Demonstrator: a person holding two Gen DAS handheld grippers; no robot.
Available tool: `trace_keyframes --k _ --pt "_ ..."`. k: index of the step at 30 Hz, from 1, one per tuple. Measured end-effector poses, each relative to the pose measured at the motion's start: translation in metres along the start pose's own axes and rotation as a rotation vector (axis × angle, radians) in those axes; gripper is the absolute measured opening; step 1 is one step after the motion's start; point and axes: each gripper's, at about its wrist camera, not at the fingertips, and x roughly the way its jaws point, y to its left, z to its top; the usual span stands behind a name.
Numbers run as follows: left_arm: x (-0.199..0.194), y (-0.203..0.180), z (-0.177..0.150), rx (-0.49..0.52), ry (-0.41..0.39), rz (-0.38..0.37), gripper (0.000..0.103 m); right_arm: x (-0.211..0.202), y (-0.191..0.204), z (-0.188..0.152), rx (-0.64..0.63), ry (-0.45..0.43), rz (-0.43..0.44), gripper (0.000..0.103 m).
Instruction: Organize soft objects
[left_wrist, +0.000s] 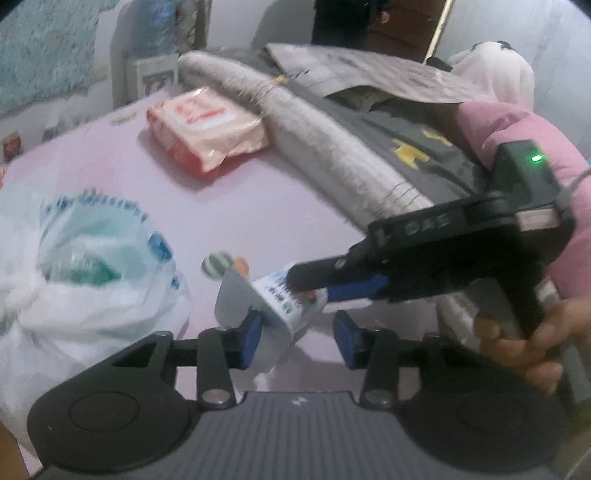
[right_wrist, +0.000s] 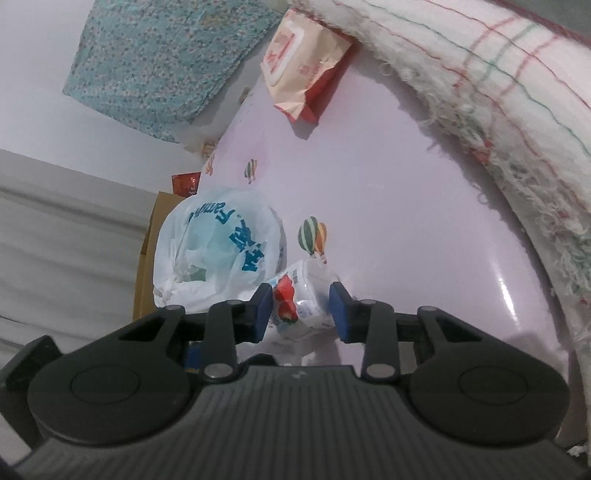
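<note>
A small white printed soft pack (left_wrist: 275, 301) with a strawberry picture sits on the pink sheet between both grippers. My right gripper (right_wrist: 301, 312) has its pads on either side of the pack (right_wrist: 303, 306) and grips it; it also shows in the left wrist view (left_wrist: 317, 286). My left gripper (left_wrist: 301, 338) is open, its left pad touching the pack. A white plastic bag (left_wrist: 74, 273) with blue lettering lies to the left, and shows in the right wrist view (right_wrist: 218, 251). A red and cream wipes pack (left_wrist: 205, 129) lies farther back.
A rolled fringed white towel (left_wrist: 325, 147) runs along the right, also in the right wrist view (right_wrist: 498, 96). Grey clothing (left_wrist: 417, 147) and a newspaper (left_wrist: 369, 70) lie beyond it. A cardboard box (right_wrist: 147, 254) stands past the bed edge.
</note>
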Motion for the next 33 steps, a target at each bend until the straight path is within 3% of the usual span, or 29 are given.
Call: trace_keyframes --k 2,12,15,19,24,26,30,33 --pt "0.001 -0.008 0.005 0.033 -0.015 0.001 0.054 -0.003 -0.002 0.003 0.007 -0.008 0.003 0.035" --pt "0.02 -0.041 0.02 0.143 -0.052 -0.041 0.058 -0.042 -0.009 0.014 -0.009 -0.151 -0.073 0.043" --pt "0.014 -0.039 0.016 0.144 -0.065 -0.043 0.069 -0.052 -0.012 0.014 -0.007 -0.175 -0.037 0.045" --pt "0.0 -0.035 0.006 0.19 -0.11 0.055 0.085 -0.054 -0.003 0.016 -0.052 -0.175 0.012 0.058" --pt "0.026 -0.02 0.006 0.119 0.009 0.101 0.083 -0.032 0.016 0.019 -0.136 -0.126 -0.004 0.063" --pt "0.037 -0.021 0.008 0.128 0.028 0.108 0.073 -0.023 0.019 0.02 -0.149 -0.109 -0.029 0.061" --pt "0.047 -0.032 0.009 0.194 0.007 0.122 0.067 -0.013 0.019 0.018 -0.156 -0.084 -0.057 0.043" --pt "0.051 -0.029 0.011 0.161 0.016 0.142 0.057 -0.014 0.017 0.015 -0.143 -0.089 -0.063 0.03"
